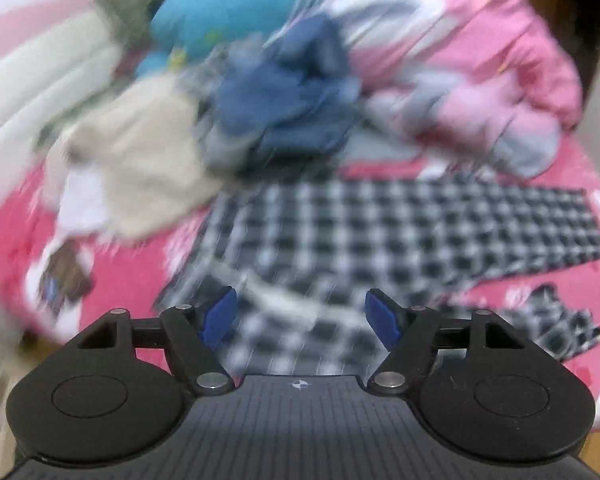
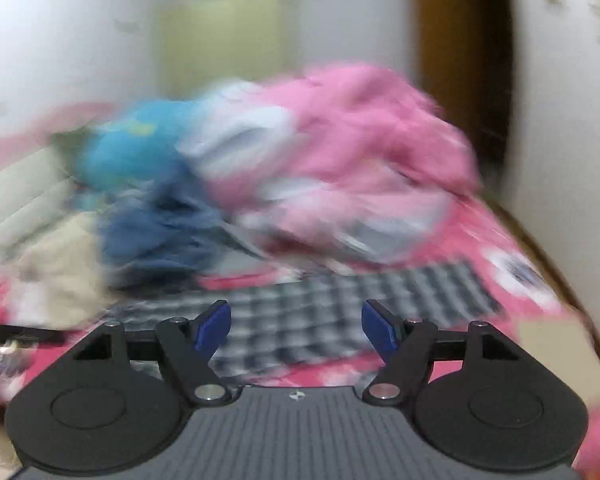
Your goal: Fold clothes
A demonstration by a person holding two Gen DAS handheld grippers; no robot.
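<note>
1. Checked cloth (image 1: 400, 232), black and white, lies nearest both cameras, spread flat near the front edge of the bed (image 1: 132, 280), whose pink printed sheet is the largest thing in view. One long strip of it runs toward the right edge of the bed; blur hides whether that is a sleeve or a fold.
2. Behind it, toward the far edge of the bed, a heap of clothes waits: one pink quilted piece (image 2: 360, 152) at the far right, one blue denim-like bundle (image 1: 288, 100) in the middle, one turquoise item (image 1: 220, 4) at the back, and one cream garment (image 1: 140, 152) at the left. That counts as four in the heap, though blur could hide more.
3. I judge the checked cloth to be light, soft and limp: it will sag and slide when lifted, and nothing about it looks fragile. The best places to hold it are probably two corners or hem points along one edge, one per claw, so that the fold stays straight.
4. Two claws are in view. The left claw (image 1: 302, 316) stands wide with nothing between its blue pads (image 1: 220, 316), hanging above the near part of the checked cloth.
5. The right claw (image 2: 296, 326) also stands wide and empty over the same cloth.
</note>
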